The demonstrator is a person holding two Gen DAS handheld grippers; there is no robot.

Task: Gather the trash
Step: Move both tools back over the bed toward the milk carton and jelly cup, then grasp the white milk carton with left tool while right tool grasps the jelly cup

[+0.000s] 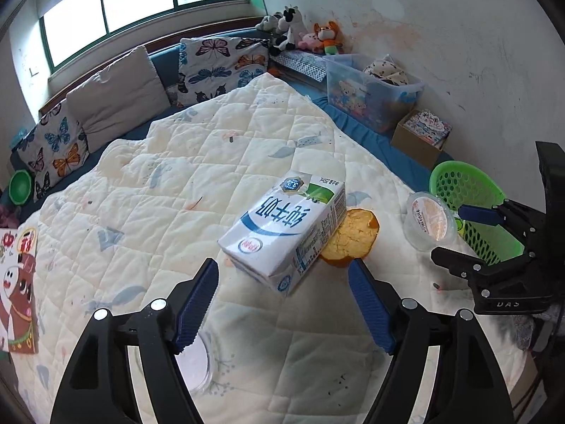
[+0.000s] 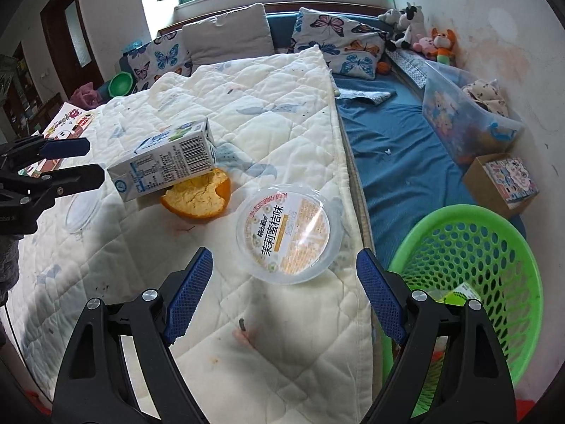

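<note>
A white and blue milk carton lies on the quilt, resting on an orange peel. My left gripper is open just short of the carton. A clear plastic cup with a printed lid lies near the quilt's right edge. My right gripper is open just before it. The carton and peel also show in the right wrist view. A green perforated basket stands to the right, with some trash inside. A clear lid lies under my left gripper.
The cream quilt covers a blue mattress. Pillows, plush toys, a clear storage bin and a cardboard box line the wall. A picture book lies at the left. A green bowl sits far left.
</note>
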